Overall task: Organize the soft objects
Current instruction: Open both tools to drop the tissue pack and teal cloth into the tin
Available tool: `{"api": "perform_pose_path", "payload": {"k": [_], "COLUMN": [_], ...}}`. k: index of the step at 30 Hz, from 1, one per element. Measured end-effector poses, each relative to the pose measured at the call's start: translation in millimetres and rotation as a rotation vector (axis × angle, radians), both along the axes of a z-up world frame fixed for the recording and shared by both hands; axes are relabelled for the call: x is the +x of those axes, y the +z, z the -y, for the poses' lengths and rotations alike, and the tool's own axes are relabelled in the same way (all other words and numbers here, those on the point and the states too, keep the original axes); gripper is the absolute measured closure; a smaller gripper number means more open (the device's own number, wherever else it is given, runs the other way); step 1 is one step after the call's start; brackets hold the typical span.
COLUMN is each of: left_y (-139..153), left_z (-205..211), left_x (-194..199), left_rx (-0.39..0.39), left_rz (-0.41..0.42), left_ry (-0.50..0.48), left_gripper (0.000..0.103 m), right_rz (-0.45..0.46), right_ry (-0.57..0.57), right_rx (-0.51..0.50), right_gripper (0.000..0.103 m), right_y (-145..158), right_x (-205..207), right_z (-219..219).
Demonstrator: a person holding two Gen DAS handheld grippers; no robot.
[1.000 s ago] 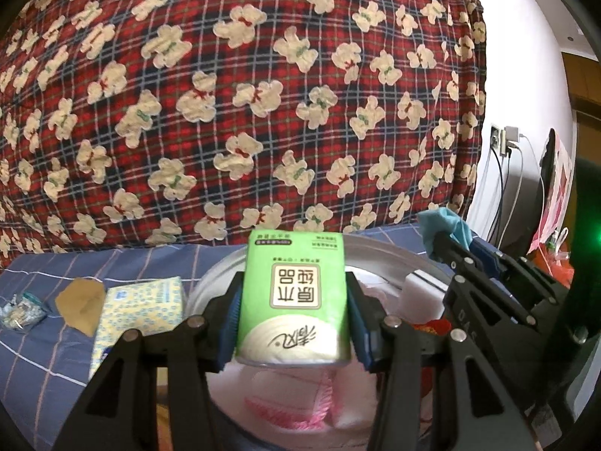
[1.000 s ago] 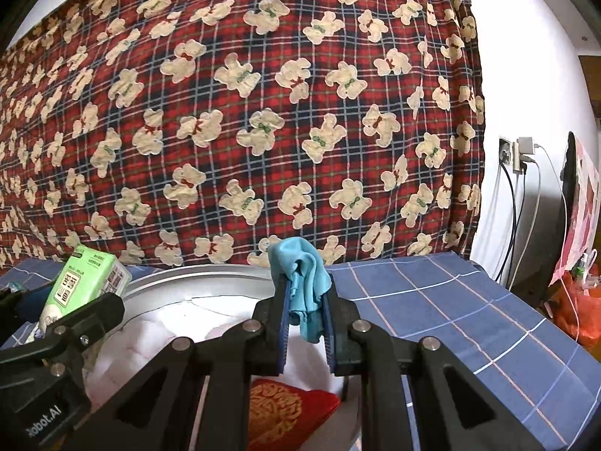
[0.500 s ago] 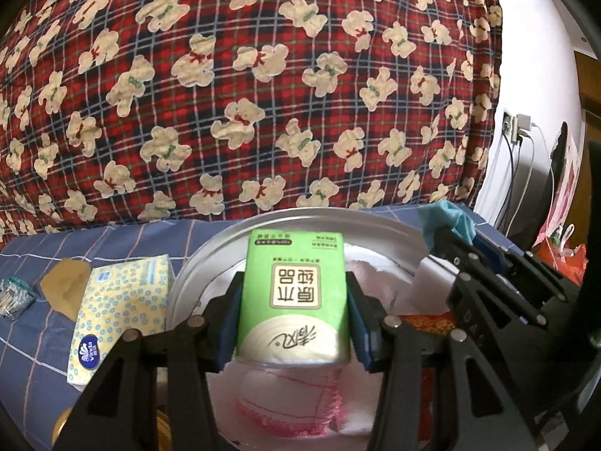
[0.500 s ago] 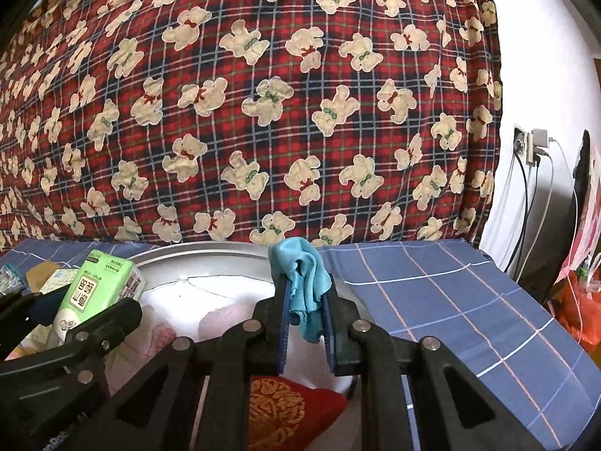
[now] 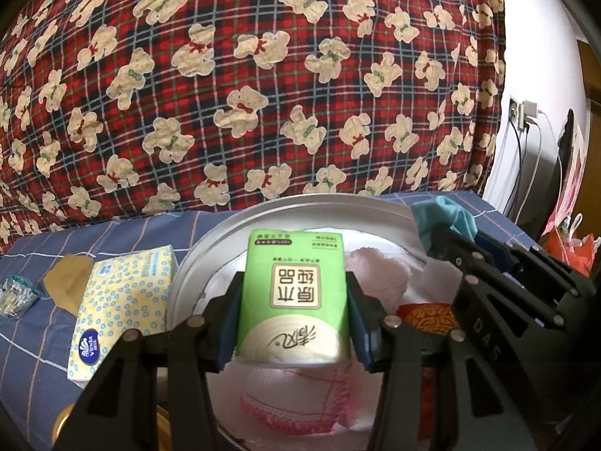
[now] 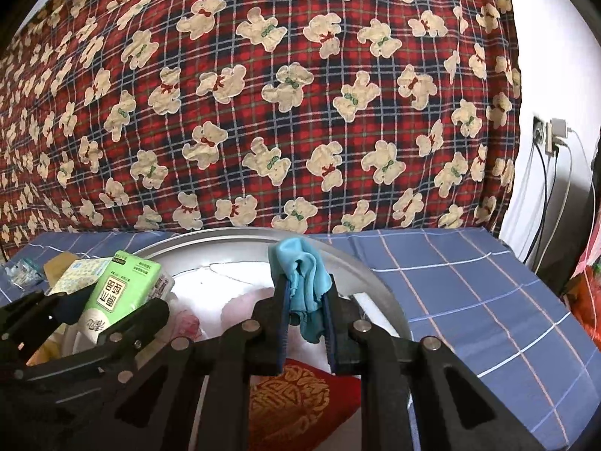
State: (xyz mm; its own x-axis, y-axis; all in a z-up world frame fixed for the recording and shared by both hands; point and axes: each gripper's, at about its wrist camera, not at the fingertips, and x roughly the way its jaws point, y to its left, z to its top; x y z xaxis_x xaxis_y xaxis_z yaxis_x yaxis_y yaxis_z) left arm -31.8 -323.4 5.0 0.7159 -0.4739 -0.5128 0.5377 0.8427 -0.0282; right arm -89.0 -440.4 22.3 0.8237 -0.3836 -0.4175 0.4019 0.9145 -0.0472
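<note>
Left claw (image 5: 295,312) around green tissue pack (image 5: 295,293)

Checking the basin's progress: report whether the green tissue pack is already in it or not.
Not in yet. The left gripper clamps the green tissue pack above the metal basin, over cloths already inside.

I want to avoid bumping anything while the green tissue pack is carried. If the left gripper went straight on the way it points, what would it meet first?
Probably the pale pink cloth lying in the metal basin, just past the green tissue pack the left gripper clamps; then the basin's far wall. Depth is hard to judge here.
</note>
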Motion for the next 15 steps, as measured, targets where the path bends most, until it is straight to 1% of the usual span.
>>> {"api": "perform_pose_path", "payload": {"k": [1,2,3,4,5,7,8,10,11,12,13,15], "left_y": [0,0,0,2,3,7,10,14,17,19,21,25], "left_z": [0,1,1,0,-1,-7,-12,-23,-28,-32,-35,-38], "left_x": [-1,-4,-6,-10,-12,-15,-15,-15,-14,-15,-16,-20], "left_rx": [0.007,0.02,0.035,0.054,0.06,0.059,0.046,0.007,-0.012,-0.033,-0.052,-0.066], "left_rz": [0.007,0.026,0.047,0.08,0.101,0.146,0.157,0.171,0.174,0.178,0.181,0.193], "left_ry": [0.003,0.012,0.023,0.037,0.048,0.087,0.112,0.156,0.167,0.166,0.16,0.153], "left_gripper": [0.052,0.051,0.049,0.046,0.043,0.026,0.022,0.004,0.0,0.0,0.0,0.0], "right_rz": [-0.006,-0.014,-0.023,-0.03,-0.03,-0.015,-0.003,0.03,0.056,0.076,0.105,0.14], "right_ry": [0.003,0.006,0.008,-0.003,-0.016,-0.022,-0.024,-0.023,-0.023,-0.02,-0.014,-0.002], "right_rx": [0.004,0.005,0.003,-0.007,-0.021,-0.023,-0.017,0.004,0.02,0.036,0.064,0.09], "right_gripper": [0.074,0.071,0.065,0.06,0.058,0.048,0.045,0.035,0.032,0.026,0.022,0.021], "right_y": [-1,-1,-2,-4,-4,-3,-2,0,1,3,4,7], "right_x": [1,2,2,2,2,-2,-4,-9,-13,-16,-19,-23], "right_z": [0,0,-1,-2,-3,-3,-1,2,4,6,9,11]}}
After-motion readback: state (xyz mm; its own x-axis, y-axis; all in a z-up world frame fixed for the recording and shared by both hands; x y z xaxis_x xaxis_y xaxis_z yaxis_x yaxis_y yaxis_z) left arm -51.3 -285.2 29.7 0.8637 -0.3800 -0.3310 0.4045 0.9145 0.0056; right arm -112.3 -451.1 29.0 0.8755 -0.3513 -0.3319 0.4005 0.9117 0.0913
